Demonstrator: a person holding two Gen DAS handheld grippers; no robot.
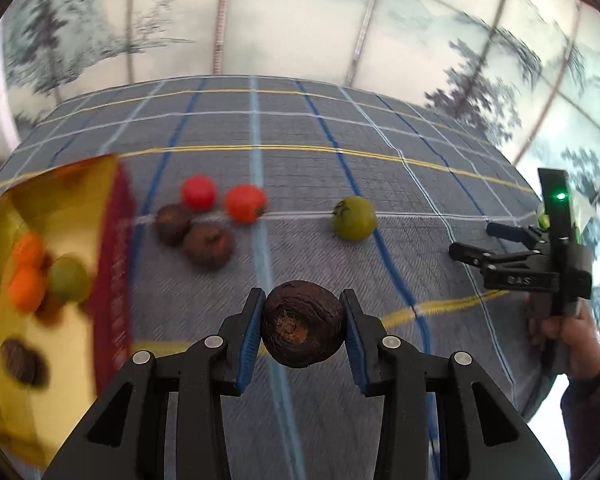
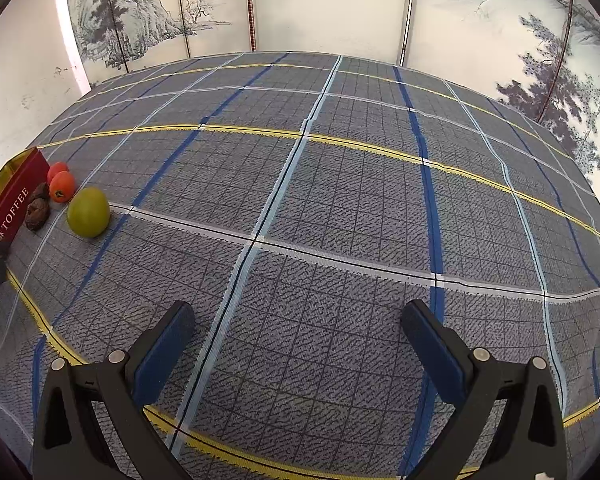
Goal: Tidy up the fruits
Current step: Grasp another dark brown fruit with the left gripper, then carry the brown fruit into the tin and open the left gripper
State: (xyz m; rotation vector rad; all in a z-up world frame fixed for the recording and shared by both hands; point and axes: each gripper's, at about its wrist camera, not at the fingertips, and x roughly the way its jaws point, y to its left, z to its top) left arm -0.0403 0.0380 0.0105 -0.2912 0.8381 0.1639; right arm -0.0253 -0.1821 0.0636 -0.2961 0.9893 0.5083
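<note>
The worktop's cloth (image 2: 340,200) is grey with a fine dark grid, crossed by wide bands of dark blue, pale blue, white and yellow, and behind it stands a cream screen (image 2: 320,4) painted with grey-blue trees and hills. Near the worktop's left edge a box (image 1: 116,264) shows a gold inside and dark red sides with white lettering, and it holds orange, green and brown fruits. On the cloth lie two red-orange fruits (image 1: 198,192), two wrinkled brown fruits (image 1: 208,246) and a yellow-green fruit (image 1: 354,217), while a dark brown wrinkled fruit (image 1: 302,326) sits between the blue pads (image 1: 250,332) of the black left gripper (image 1: 302,330); the right gripper (image 2: 300,344) is black with dark blue pads too.
</note>
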